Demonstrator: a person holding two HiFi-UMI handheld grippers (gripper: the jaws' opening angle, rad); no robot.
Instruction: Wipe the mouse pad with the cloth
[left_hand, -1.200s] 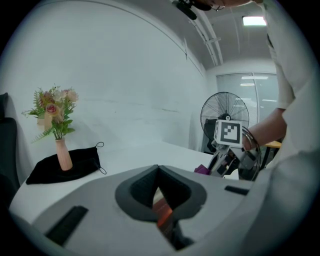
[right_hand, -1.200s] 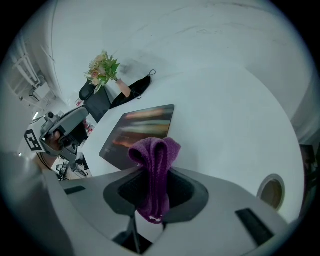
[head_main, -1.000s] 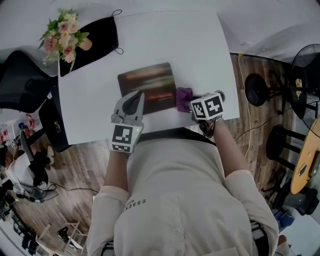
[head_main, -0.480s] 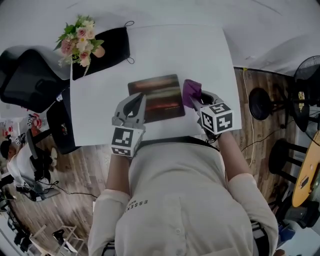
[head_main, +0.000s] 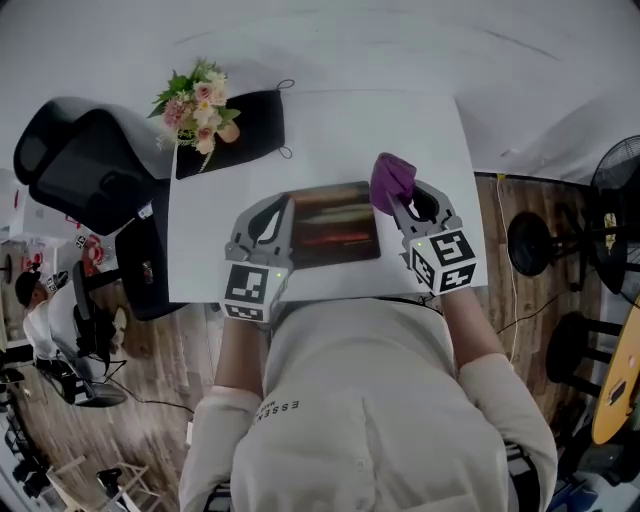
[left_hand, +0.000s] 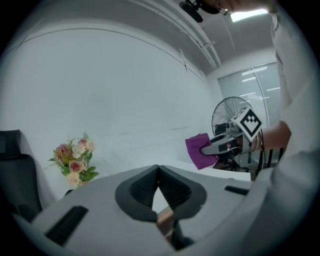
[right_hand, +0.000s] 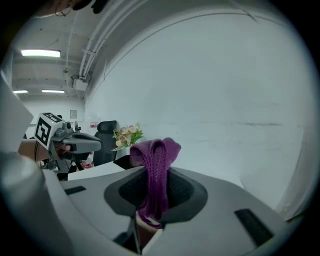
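Observation:
A dark mouse pad (head_main: 335, 228) lies flat on the white table (head_main: 330, 130), near its front edge. My right gripper (head_main: 398, 203) is shut on a purple cloth (head_main: 391, 178), which bunches up beyond the jaws over the pad's far right corner. The right gripper view shows the cloth (right_hand: 156, 150) pinched upright between the jaws of the right gripper (right_hand: 156, 175), clear of the table. My left gripper (head_main: 281, 203) is at the pad's left edge, its jaws shut with nothing between them (left_hand: 159, 169). The cloth (left_hand: 200, 152) also shows in the left gripper view.
A bunch of flowers (head_main: 198, 105) lies on a black fabric piece (head_main: 250, 125) at the table's far left corner. A black office chair (head_main: 85, 165) stands left of the table. A floor fan (head_main: 615, 185) and stools are to the right.
The right gripper has lifted the purple cloth from the table beside the pad's right edge and carried it toward the pad's far right corner. The left gripper stays by the pad's left edge.

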